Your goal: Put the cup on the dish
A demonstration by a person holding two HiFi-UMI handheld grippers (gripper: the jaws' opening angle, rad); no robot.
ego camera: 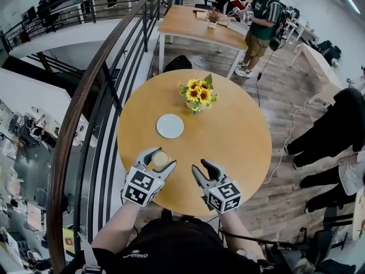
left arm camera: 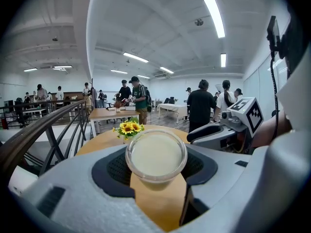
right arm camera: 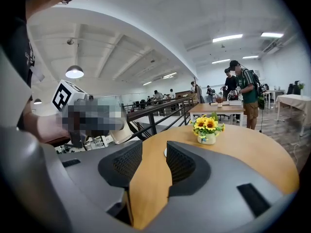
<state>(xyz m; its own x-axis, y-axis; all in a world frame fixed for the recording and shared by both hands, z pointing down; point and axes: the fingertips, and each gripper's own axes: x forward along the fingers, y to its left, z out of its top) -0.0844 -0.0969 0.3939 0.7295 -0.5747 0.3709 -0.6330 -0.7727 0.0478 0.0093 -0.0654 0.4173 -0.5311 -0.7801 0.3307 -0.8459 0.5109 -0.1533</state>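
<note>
A small clear cup [ego camera: 160, 158] with a pale cream filling sits between the jaws of my left gripper [ego camera: 159, 154] near the round table's front edge. In the left gripper view both dark pads press the sides of the cup [left arm camera: 156, 155], so my left gripper [left arm camera: 156, 171] is shut on it. I cannot tell whether the cup rests on the wood or hangs just above it. The white dish [ego camera: 170, 125] lies empty a short way beyond the cup, toward the table's middle. My right gripper [ego camera: 204, 168] hovers open to the right of the cup, nothing between its jaws [right arm camera: 154, 161].
A pot of sunflowers [ego camera: 197, 96] stands just behind the dish. The round wooden table [ego camera: 239, 136] is edged on the left by a black railing [ego camera: 108, 90]. A seated person's legs [ego camera: 336, 130] are at the right; other people and tables are farther back.
</note>
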